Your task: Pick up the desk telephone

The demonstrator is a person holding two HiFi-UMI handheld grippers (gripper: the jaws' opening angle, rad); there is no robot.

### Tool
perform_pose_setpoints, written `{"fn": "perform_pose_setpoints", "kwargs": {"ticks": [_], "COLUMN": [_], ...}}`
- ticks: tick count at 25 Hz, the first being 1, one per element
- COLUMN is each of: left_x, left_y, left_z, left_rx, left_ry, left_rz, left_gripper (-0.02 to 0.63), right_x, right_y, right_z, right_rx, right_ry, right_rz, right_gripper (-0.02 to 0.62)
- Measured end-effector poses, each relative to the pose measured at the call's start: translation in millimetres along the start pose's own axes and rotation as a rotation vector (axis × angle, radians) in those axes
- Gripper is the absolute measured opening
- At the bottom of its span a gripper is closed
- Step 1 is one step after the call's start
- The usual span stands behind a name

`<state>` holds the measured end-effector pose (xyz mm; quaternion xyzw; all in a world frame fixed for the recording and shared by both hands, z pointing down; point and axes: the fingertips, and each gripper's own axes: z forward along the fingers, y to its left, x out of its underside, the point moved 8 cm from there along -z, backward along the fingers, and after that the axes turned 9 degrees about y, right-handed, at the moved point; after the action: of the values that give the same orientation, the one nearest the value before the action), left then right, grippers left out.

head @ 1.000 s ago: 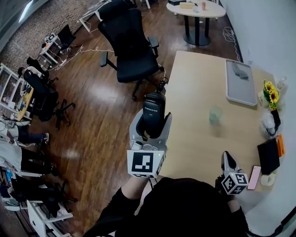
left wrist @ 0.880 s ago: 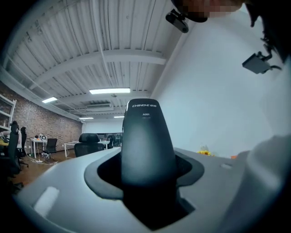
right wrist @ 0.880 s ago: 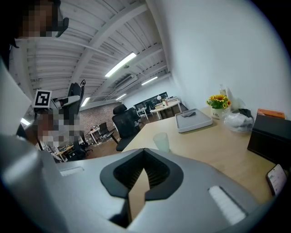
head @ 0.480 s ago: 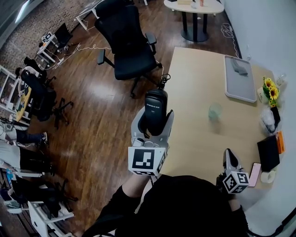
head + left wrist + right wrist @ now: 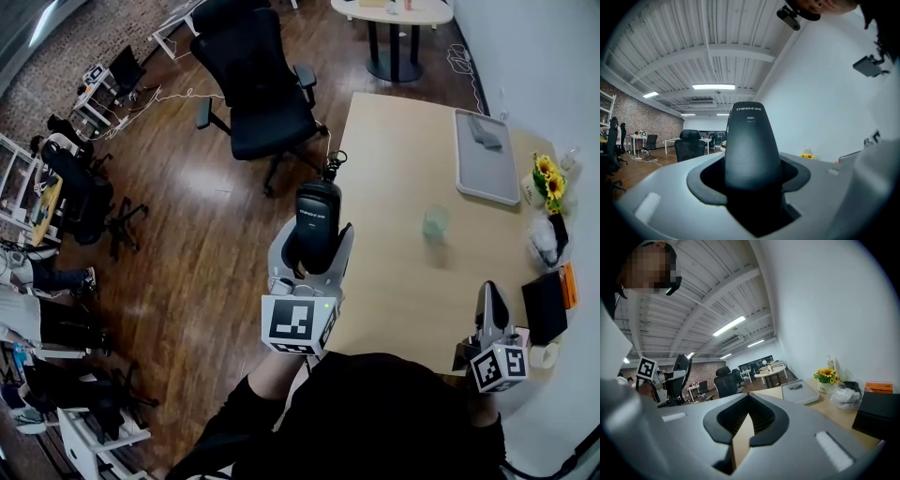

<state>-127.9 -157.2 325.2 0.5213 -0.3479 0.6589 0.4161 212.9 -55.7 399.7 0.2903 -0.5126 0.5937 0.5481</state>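
A black telephone handset (image 5: 315,221) stands upright between the jaws of my left gripper (image 5: 310,255), which is shut on it just off the left edge of the wooden desk (image 5: 403,159). A short curl of cord (image 5: 330,167) shows at the handset's far end. In the left gripper view the handset (image 5: 751,145) fills the middle, clamped low in the left gripper (image 5: 752,187). My right gripper (image 5: 490,305) hangs over the desk's near right corner, shut on nothing. In the right gripper view the right gripper (image 5: 746,422) shows its jaws pressed together.
On the desk are a grey tray (image 5: 486,157) at the back, a clear glass (image 5: 435,223), sunflowers (image 5: 547,180), a black flat object (image 5: 544,312), a pink phone (image 5: 522,339) and a plastic bag (image 5: 544,246). A black office chair (image 5: 258,89) stands to the left.
My right gripper has moved to the right and a little forward over the desk's near corner. The left gripper with the handset has risen slightly.
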Motion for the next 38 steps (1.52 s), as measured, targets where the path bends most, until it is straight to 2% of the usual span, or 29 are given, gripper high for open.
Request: {"fn": "perform_pose_setpoints", "kwargs": {"ticks": [11,38], "left_x": [7,13], "left_y": [-2,-1], "left_z": [-1,-1], "left_rx": [0.019,0.026], "left_ry": [0.025,0.051], "left_rz": [0.007,0.024], "left_gripper": [0.267,0.267], "right_x": [-30,-23], "right_y": [34,35], "right_z": [-12,-12], "right_rx": [-0.049,-0.049], "right_ry": [-0.107,-0.091], "right_rz": [-0.163,-0.11], "right_gripper": [0.0,0.0]}}
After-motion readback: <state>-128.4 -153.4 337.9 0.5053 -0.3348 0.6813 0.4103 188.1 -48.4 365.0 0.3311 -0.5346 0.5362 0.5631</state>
